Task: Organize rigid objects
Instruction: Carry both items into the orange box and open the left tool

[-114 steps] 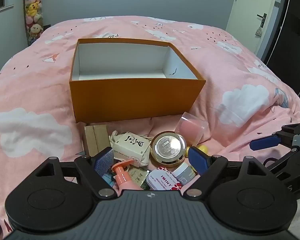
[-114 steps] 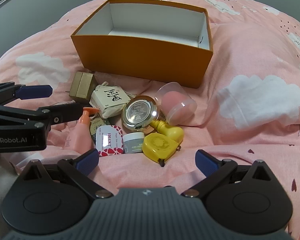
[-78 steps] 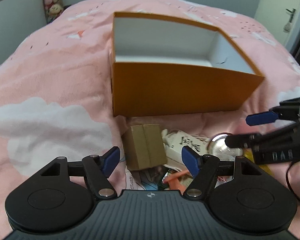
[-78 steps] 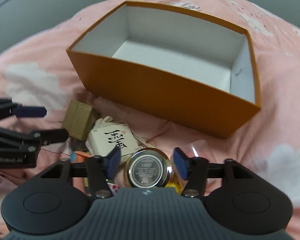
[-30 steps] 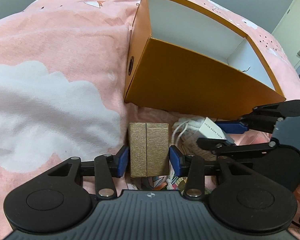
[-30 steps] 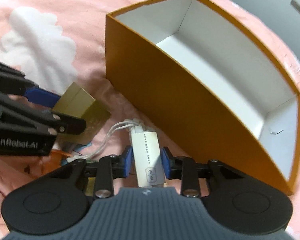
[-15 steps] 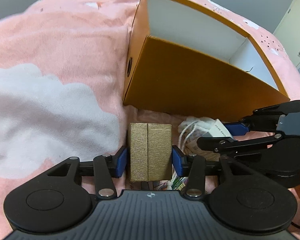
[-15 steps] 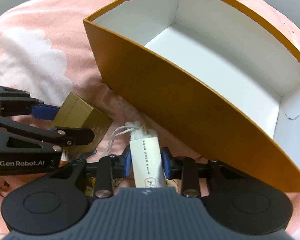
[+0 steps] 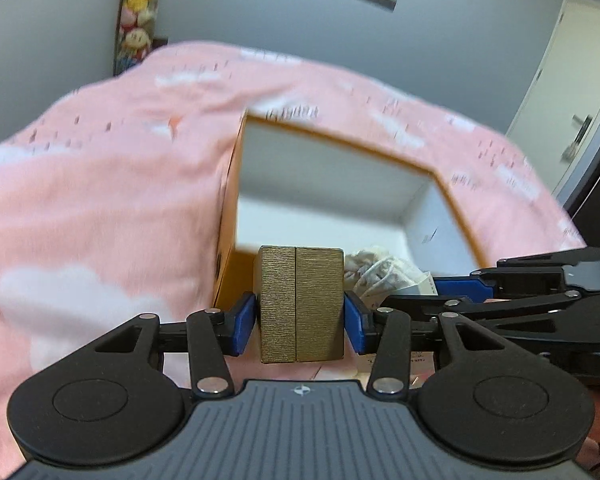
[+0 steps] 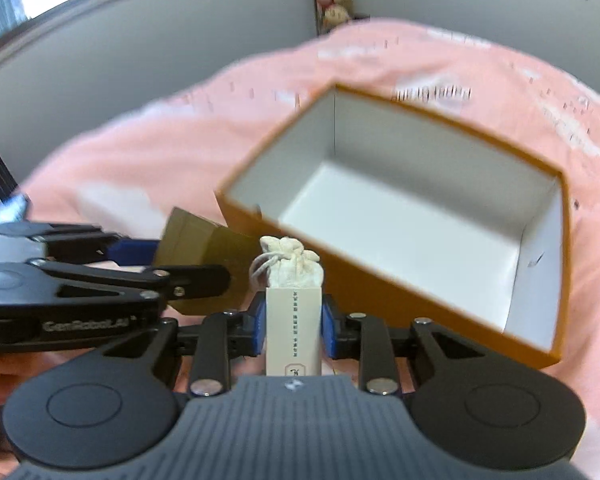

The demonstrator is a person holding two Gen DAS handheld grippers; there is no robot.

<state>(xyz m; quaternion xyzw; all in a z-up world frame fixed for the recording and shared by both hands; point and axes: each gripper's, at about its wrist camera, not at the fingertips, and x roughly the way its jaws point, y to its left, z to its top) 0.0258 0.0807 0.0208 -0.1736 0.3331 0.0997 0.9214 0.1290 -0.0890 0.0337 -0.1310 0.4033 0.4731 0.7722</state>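
Since half a second ago both loads have come up off the pink bedspread (image 9: 100, 184): the left gripper (image 9: 300, 322) stays clamped on the gold box (image 9: 300, 304), the right gripper (image 10: 293, 326) on the white pouch box (image 10: 293, 330), each now carried in front of the near wall of the orange box (image 10: 400, 292), level with its rim. The orange box, open-topped and white inside, lies on the bedspread. Backgrounds are motion-blurred in both views; the pouch box's small print is unreadable, and the remaining clutter is hidden behind the gripper bodies.
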